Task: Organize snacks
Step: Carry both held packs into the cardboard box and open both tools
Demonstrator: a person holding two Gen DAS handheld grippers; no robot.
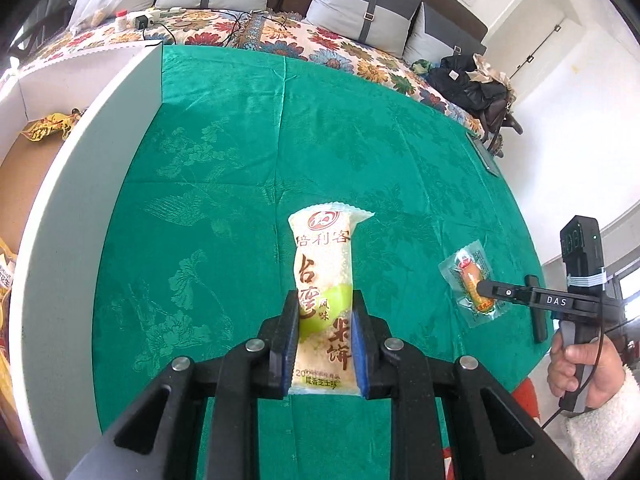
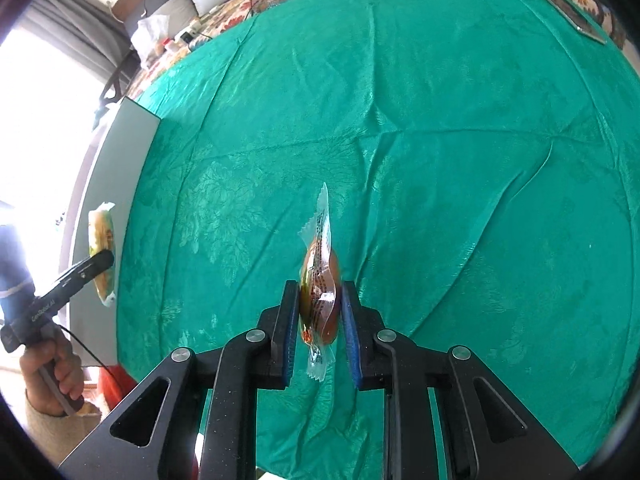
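Note:
My left gripper (image 1: 325, 300) is shut on a long white-and-green rice cracker packet (image 1: 323, 264) and holds it above the green tablecloth (image 1: 224, 168). It also shows at the left of the right wrist view (image 2: 102, 252). My right gripper (image 2: 320, 294) is shut on a small clear packet with a brown-orange snack (image 2: 319, 292), held on edge above the cloth. In the left wrist view that snack packet (image 1: 472, 284) shows at the right, pinched by the right gripper's fingers (image 1: 492, 290).
A white-walled cardboard box (image 1: 80, 152) stands at the left with a yellow snack bag (image 1: 50, 126) inside; more bags lie at the far left. A flat dark object (image 1: 484, 156) lies at the cloth's far right edge. A floral sofa cover (image 1: 280, 36) with cushions and cables lies behind.

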